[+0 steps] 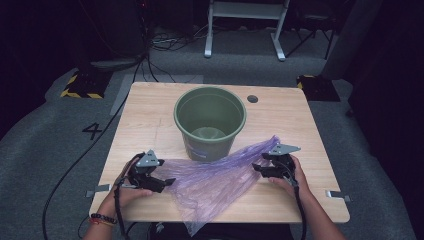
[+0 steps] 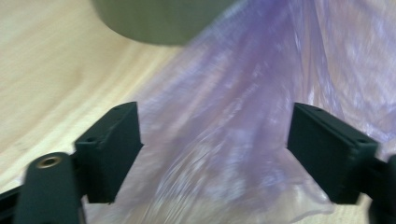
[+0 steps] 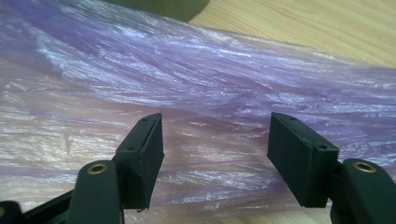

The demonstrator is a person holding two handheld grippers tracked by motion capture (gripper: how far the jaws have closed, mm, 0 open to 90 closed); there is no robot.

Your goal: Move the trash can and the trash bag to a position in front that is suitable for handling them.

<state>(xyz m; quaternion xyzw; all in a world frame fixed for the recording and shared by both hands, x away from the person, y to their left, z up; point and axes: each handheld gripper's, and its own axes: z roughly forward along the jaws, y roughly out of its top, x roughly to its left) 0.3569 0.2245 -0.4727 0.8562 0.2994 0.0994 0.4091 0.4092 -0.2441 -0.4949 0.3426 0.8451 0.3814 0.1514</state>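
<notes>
Purple plastic bag (image 1: 215,180): crumpled flat on the wooden surface (image 1: 310,125), at 6 o'clock from the green bucket (image 1: 210,120), its upper edge touching the bucket's base, its lower corner hanging over the near edge. Left tool (image 1: 167,181): jaws spread wide over the bag's 9 o'clock edge, gripping nothing. Right tool (image 1: 256,167): jaws spread wide over the bag's 3 o'clock side, gripping nothing.
</notes>
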